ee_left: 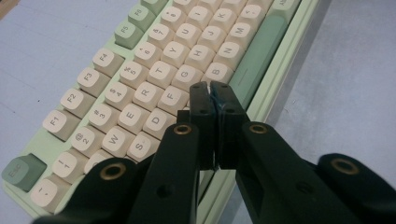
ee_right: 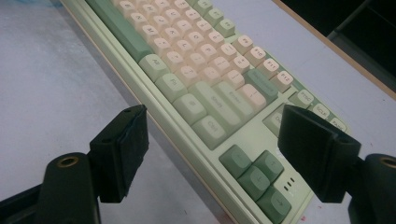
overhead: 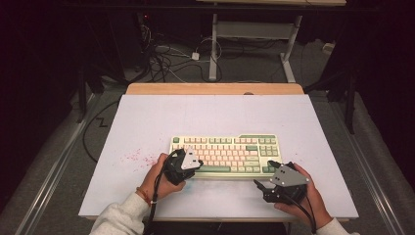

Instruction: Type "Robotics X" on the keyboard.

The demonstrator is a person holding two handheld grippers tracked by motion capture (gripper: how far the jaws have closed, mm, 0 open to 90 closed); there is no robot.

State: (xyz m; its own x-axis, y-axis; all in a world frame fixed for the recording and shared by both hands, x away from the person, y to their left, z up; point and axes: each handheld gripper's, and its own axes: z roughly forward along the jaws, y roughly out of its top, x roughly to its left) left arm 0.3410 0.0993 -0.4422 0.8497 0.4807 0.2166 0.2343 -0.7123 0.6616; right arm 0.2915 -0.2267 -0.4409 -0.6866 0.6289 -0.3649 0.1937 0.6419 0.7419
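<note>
High view: the keyboard, pale green frame with cream and green keys, lies flat on the white desk near its front edge. The left gripper sits at its left front corner, the right gripper just beside its right front corner.

Left gripper view: fingers pressed together above the C and V keys.

Right gripper view: fingers wide apart, straddling the arrow keys.
</note>
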